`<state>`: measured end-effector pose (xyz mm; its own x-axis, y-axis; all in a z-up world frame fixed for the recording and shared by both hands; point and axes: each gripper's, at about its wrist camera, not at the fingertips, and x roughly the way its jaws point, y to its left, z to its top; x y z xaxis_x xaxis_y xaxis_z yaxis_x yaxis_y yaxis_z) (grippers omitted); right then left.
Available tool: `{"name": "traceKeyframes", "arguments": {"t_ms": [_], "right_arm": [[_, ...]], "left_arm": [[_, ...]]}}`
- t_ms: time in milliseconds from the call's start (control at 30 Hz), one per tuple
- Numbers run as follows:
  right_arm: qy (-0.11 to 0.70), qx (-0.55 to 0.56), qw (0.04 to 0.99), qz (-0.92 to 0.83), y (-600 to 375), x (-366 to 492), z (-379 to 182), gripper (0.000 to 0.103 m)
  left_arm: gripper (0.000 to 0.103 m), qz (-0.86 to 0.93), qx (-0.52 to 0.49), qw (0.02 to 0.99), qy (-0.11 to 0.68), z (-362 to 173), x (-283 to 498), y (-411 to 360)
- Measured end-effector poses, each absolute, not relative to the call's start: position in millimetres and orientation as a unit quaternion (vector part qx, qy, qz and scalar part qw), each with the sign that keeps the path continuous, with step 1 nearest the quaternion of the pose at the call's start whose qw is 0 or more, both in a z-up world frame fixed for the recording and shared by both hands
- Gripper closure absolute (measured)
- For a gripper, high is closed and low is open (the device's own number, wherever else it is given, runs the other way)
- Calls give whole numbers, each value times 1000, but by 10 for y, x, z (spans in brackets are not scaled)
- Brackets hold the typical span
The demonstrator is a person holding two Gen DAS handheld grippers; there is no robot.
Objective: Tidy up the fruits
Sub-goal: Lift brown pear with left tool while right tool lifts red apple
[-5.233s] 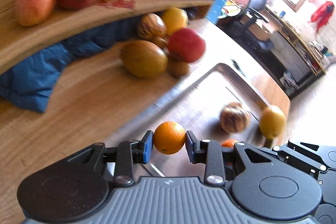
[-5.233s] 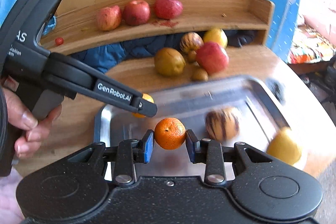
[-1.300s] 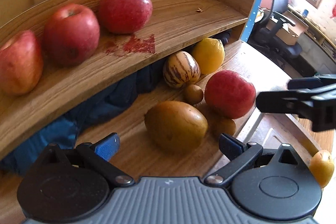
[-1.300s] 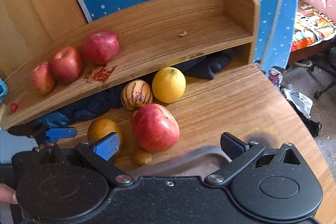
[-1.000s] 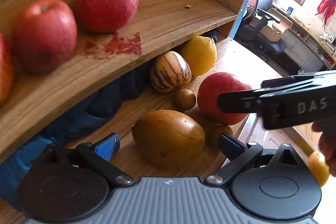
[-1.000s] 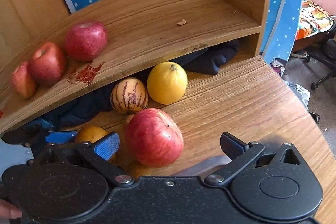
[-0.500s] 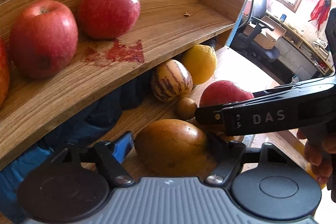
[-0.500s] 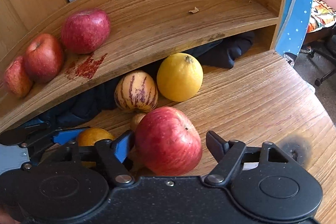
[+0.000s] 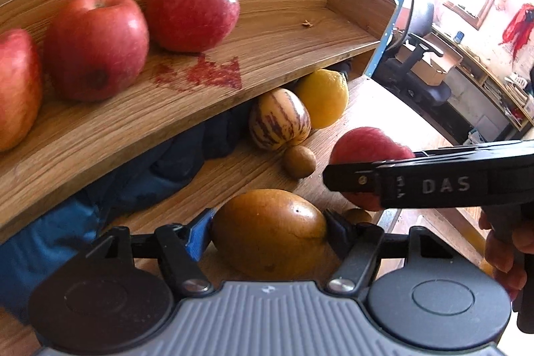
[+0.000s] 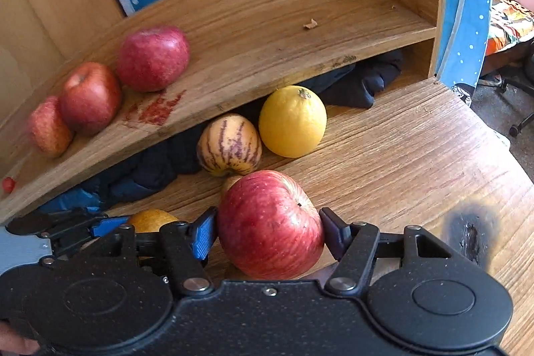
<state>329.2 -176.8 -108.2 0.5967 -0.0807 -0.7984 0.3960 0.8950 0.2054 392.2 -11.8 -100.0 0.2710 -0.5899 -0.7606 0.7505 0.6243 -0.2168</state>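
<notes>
Two clamped jaws: left gripper [image 9: 268, 234] on brown-gold fruit [image 9: 270, 231], right gripper [image 10: 267, 234] on streaky red apple [image 10: 270, 224] (stem-dimple showing).

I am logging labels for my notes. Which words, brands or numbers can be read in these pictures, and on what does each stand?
"DAS": on the side of the right claw, in the left wrist view.
Small marks left of "DAS" on the same body: too blurred to read.
No readable text in the right wrist view.
</notes>
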Motion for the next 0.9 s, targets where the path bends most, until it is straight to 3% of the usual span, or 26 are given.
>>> {"name": "traceKeyframes", "arguments": {"t_ms": [900], "right_arm": [[422,174,887,-63,-1231,2558,-771,37]], "left_arm": [[29,-404,54,788,461,-823,3183,570]]}}
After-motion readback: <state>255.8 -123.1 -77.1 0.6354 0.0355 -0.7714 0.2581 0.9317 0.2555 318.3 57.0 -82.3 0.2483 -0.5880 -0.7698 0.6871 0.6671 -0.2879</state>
